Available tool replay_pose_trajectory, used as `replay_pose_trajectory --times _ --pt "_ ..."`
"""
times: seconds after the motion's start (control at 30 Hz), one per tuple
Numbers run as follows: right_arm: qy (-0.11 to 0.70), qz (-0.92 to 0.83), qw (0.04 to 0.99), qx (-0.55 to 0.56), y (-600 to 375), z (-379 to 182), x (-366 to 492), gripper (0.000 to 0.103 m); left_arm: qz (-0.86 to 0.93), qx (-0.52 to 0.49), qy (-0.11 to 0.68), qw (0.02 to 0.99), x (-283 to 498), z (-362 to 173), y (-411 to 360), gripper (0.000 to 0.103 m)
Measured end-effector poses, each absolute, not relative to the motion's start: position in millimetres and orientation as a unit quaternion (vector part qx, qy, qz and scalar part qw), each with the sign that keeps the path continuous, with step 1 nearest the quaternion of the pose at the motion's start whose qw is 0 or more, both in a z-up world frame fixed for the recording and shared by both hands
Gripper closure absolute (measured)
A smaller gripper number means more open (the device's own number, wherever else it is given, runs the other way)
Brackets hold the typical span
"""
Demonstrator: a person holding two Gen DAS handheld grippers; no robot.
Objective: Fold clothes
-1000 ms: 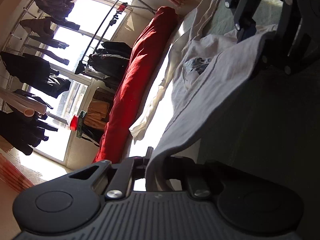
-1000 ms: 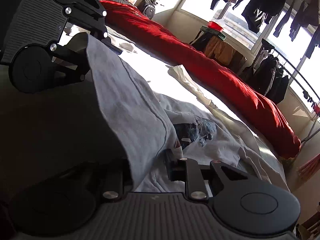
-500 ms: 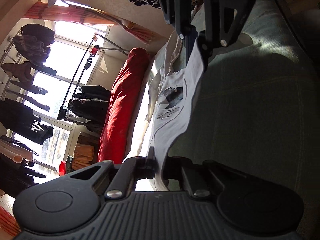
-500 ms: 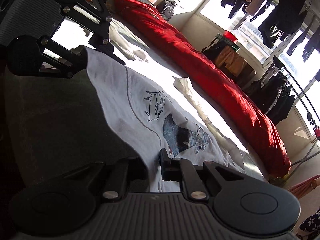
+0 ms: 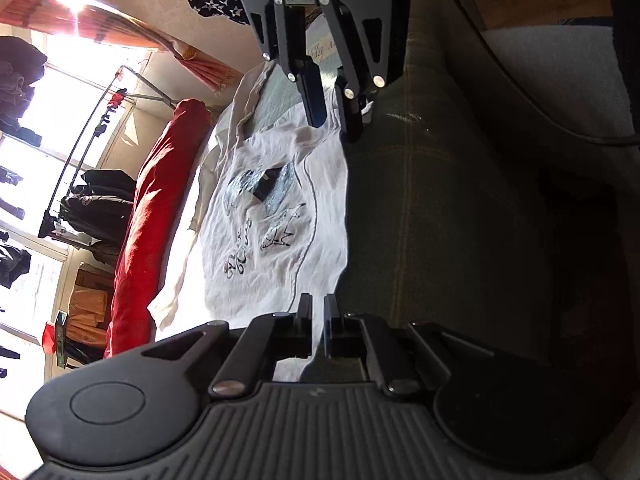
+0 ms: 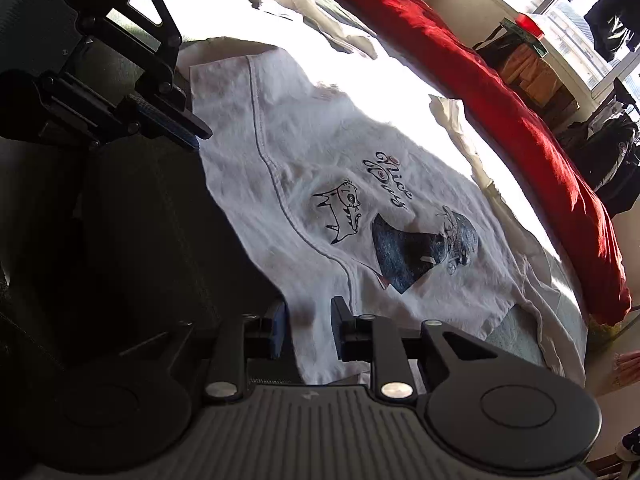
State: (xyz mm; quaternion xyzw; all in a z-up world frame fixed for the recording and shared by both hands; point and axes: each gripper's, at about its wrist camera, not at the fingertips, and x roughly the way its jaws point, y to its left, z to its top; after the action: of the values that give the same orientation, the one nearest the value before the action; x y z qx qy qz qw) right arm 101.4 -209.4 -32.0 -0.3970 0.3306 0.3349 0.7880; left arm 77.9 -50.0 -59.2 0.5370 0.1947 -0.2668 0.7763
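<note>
A white T-shirt (image 5: 276, 220) with a cat and whale print (image 6: 420, 216) lies spread flat on the dark green bed cover (image 5: 440, 220). Its near edge runs between my two grippers. My left gripper (image 5: 317, 312) hangs over one corner of that edge, its jaws opening with a narrow gap and the cloth lying below it. My right gripper (image 6: 308, 320) stands over the other corner, jaws opening wider, cloth between the fingers but not pinched. Each wrist view shows the other tool: the right gripper (image 5: 336, 128) and the left gripper (image 6: 198, 138).
A long red rolled quilt (image 5: 156, 220) (image 6: 500, 92) lies along the far side of the bed. A second pale garment (image 6: 460, 128) lies crumpled beyond the shirt. Dark clothes hang on a rack (image 5: 96, 200) by the bright window.
The shirt's edge, held up taut between both shut grippers, has come down onto the bed and the shirt now lies flat. Both pairs of jaws have parted from the cloth.
</note>
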Motion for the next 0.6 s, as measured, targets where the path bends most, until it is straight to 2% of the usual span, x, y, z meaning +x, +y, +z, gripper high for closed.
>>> replay_pose_trajectory --times 0.03,0.1,0.17,0.27,0.4,0.53,0.6 --pt "0.327 0.331 0.795 -0.390 -211 -28 101 0.063 -0.257 0.516 0.206 0.791 83 -51 -43 0.091" --pt "0.311 0.324 0.812 -0.372 -216 -18 100 0.033 -0.240 0.463 0.229 0.822 95 -35 -27 0.091" --pt "0.293 0.315 0.830 -0.354 -220 -6 103 0.021 -0.213 0.388 0.254 0.860 107 -17 -4 0.091" --pt "0.283 0.306 0.852 -0.316 -221 5 114 0.017 -0.161 0.274 0.287 0.904 127 -1 33 0.091" --pt "0.300 0.303 0.870 -0.247 -220 -4 135 0.006 -0.087 0.092 0.349 0.928 141 -12 96 0.091" --pt "0.350 0.297 0.875 -0.155 -219 -32 162 0.006 -0.040 0.033 0.370 0.928 135 -33 122 0.090" --pt "0.372 0.296 0.872 -0.115 -219 -47 170 0.005 -0.019 0.000 0.382 0.924 138 -42 132 0.080"
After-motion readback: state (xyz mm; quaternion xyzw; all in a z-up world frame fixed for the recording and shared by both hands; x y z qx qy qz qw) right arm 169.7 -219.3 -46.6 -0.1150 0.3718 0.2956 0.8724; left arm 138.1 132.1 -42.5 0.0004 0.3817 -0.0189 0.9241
